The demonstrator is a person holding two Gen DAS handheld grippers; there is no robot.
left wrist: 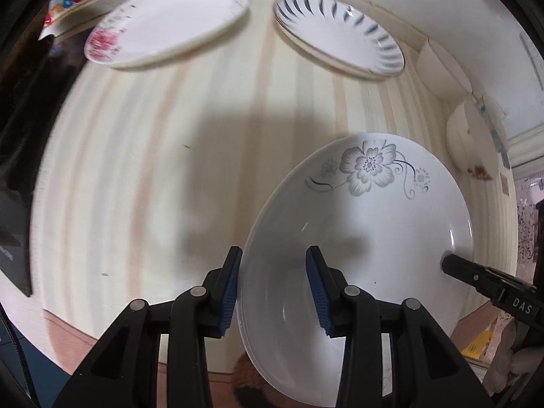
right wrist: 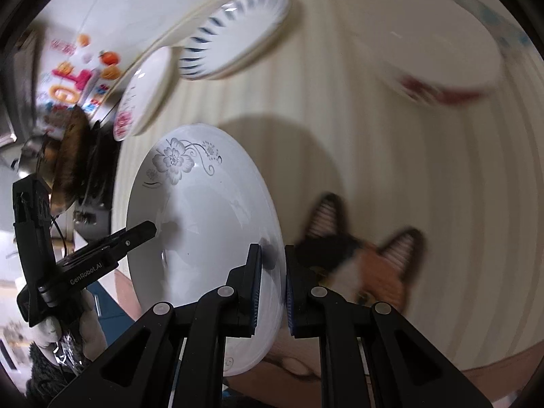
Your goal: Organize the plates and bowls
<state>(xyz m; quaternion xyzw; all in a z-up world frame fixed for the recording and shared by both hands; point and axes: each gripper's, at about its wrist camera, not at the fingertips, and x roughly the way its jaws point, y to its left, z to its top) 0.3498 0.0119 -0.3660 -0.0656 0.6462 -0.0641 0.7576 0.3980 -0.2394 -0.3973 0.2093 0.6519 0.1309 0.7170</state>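
Observation:
A white plate with a grey flower print (left wrist: 360, 238) is held tilted above the striped table; it also shows in the right wrist view (right wrist: 204, 224). My left gripper (left wrist: 273, 289) is open, its fingers straddling the plate's left rim without squeezing it. My right gripper (right wrist: 273, 289) is shut on the plate's opposite rim; it appears in the left wrist view (left wrist: 452, 261). A pink-flower plate (left wrist: 170, 22) and a blue-dash plate (left wrist: 340, 34) lie at the table's far side.
Two white bowls (left wrist: 469, 136) stand at the far right by the wall; one with a red pattern (right wrist: 442, 64) is blurred. A calico cat (right wrist: 360, 265) sits under my right gripper at the table's near edge. Dark objects (left wrist: 20, 136) are left of the table.

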